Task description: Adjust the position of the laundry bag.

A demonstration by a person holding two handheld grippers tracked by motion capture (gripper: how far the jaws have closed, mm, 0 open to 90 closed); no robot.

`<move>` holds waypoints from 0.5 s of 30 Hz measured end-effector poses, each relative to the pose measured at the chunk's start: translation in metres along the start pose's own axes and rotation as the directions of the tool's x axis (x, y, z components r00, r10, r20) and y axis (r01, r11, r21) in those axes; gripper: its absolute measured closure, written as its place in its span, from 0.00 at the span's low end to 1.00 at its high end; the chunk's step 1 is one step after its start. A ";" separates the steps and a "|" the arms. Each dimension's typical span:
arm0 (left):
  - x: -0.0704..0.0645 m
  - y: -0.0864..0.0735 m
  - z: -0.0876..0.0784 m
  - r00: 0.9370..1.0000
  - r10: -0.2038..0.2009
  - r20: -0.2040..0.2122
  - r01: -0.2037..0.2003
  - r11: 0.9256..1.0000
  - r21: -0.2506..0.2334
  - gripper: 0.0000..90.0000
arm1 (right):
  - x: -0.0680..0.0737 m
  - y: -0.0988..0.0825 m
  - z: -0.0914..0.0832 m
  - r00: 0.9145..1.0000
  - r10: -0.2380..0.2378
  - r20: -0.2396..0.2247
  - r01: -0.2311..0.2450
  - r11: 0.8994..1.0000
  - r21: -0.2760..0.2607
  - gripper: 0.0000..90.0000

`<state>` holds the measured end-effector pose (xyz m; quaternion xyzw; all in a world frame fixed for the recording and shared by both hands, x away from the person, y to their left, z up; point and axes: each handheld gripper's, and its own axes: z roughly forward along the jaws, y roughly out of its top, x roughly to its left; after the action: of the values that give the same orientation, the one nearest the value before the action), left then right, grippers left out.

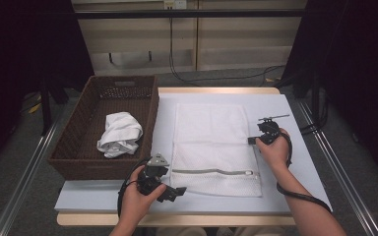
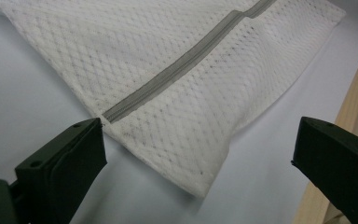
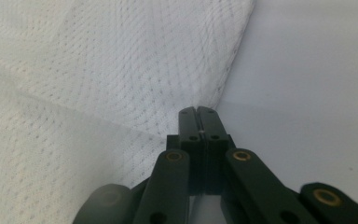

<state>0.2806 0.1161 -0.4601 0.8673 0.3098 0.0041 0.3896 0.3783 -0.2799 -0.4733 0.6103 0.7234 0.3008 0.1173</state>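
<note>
Two grippers are in my hands, and I am at a big table (image 1: 295,162) with a pale top. The table is the biggest thing here.

Next in size is the brown woven basket (image 1: 76,147). It sits on the left side of the table. A crumpled white cloth (image 1: 119,133) lies inside it.

Then comes the white mesh bag (image 1: 211,142). It lies flat in the middle of the table, just beside the basket. It has lots of tiny holes. A grey zipper (image 1: 209,172) runs across it near the edge closest to me. The zipper looks closed.

My right gripper (image 1: 257,133) is at the right edge of the bag, about halfway up that side. In the right gripper view the two black jaws are pressed tight together. Their tips meet right at the edge of the mesh, and the cloth rises up to them in a small fold. So my right gripper is pinching the bag's edge.

My left gripper (image 1: 179,191) is near the bag's closest left corner, low over the table. In the left gripper view its jaws stand wide apart. The bag's corner and the end of the zipper lie ahead between them. Nothing is held in it.
</note>
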 end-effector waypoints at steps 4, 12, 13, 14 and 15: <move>0.000 0.000 0.001 1.000 0.000 0.007 0.000 1.000 -0.003 0.02 | -0.004 0.001 -0.001 1.000 0.002 0.014 -0.002 1.000 0.000 1.00; -0.001 0.002 0.004 1.000 0.002 0.010 -0.002 1.000 0.005 0.02 | -0.010 0.003 -0.001 1.000 0.004 0.027 -0.004 1.000 -0.003 1.00; -0.001 0.002 0.004 1.000 0.002 0.010 -0.002 1.000 0.005 0.02 | -0.010 0.003 -0.001 1.000 0.004 0.027 -0.004 1.000 -0.003 1.00; -0.002 0.002 0.005 1.000 0.002 0.013 -0.002 1.000 0.006 0.02 | -0.011 0.004 -0.001 1.000 -0.002 0.030 0.003 1.000 -0.006 1.00; -0.001 0.002 0.005 1.000 0.003 0.014 -0.003 1.000 0.004 0.02 | -0.011 0.004 -0.001 0.999 0.006 0.031 -0.006 1.000 -0.003 1.00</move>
<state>0.2818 0.1110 -0.4621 0.8684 0.3060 -0.0020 0.3901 0.3829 -0.2901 -0.4722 0.6170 0.7192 0.2926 0.1284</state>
